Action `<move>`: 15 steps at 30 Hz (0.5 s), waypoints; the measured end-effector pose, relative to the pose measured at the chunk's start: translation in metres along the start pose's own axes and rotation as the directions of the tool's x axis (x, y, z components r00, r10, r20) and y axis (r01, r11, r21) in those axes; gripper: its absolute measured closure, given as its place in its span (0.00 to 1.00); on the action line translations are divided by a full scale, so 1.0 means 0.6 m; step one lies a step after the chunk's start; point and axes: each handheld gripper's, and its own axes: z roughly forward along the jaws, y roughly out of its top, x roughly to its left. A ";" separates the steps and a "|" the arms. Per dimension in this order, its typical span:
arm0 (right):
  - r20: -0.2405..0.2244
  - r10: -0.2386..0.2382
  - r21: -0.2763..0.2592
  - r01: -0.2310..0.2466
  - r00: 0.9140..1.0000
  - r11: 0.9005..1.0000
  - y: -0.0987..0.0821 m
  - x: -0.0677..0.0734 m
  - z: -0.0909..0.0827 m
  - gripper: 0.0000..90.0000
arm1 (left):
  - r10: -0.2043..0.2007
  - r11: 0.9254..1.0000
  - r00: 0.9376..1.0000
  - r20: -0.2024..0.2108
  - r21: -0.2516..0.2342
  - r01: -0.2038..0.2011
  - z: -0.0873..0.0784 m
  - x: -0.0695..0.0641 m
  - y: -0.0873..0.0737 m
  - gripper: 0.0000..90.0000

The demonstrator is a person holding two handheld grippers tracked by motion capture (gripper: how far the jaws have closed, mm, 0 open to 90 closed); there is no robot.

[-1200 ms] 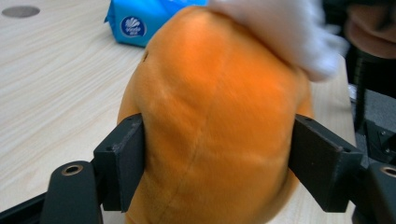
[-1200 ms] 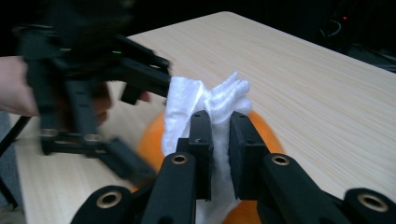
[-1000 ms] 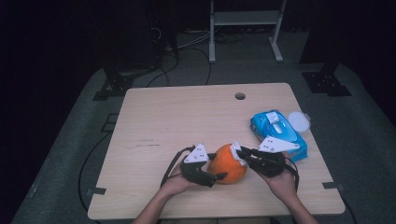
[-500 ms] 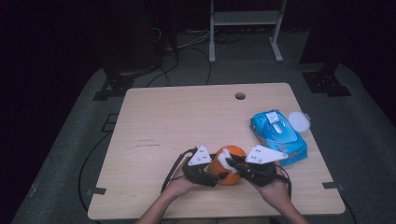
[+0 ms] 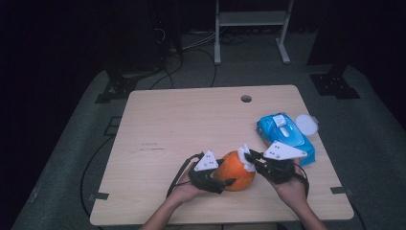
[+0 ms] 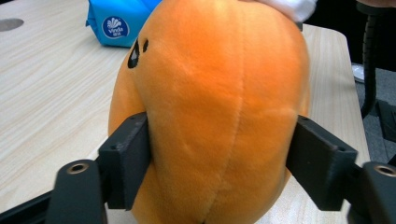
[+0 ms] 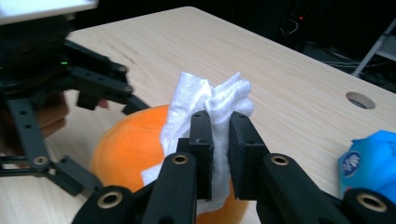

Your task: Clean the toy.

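Note:
An orange plush pumpkin (image 5: 234,171) with a small black face mark stands near the table's front edge. My left gripper (image 5: 225,175) grips it from the left. Up close, both black pads press into the plush pumpkin's (image 6: 219,102) sides; the left gripper's (image 6: 223,158) jaws have just been opening slightly with the plush still between them. My right gripper (image 5: 250,156) is at the pumpkin's upper right, shut on a crumpled white tissue (image 5: 246,158). In the right gripper view the right gripper (image 7: 220,126) pinches the tissue (image 7: 210,98), which lies against the top of the pumpkin (image 7: 126,144).
A blue pack of wet wipes (image 5: 285,136) lies at the table's right side, just behind my right hand. A round white lid (image 5: 306,124) sits beside it at the edge. A cable hole (image 5: 246,98) is at the back of the tabletop (image 5: 182,124).
My right gripper, with the tissue, slid left across the top of the pumpkin and came back to the right. The left hand and the pumpkin stayed put.

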 end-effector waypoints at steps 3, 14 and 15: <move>-0.052 -0.026 -0.005 0.026 0.998 1.000 0.007 0.023 0.005 0.89 | 0.051 0.999 0.999 0.010 0.018 -0.052 0.001 -0.008 -0.001 0.29; -0.072 -0.001 0.024 0.002 0.997 1.000 0.002 0.005 0.003 0.89 | 0.120 0.992 0.993 0.008 0.034 -0.120 0.005 -0.021 0.001 0.30; -0.090 -0.007 0.026 0.010 0.996 1.000 0.005 0.012 0.003 0.89 | 0.120 0.992 0.993 0.008 0.034 -0.120 0.005 -0.021 0.001 0.30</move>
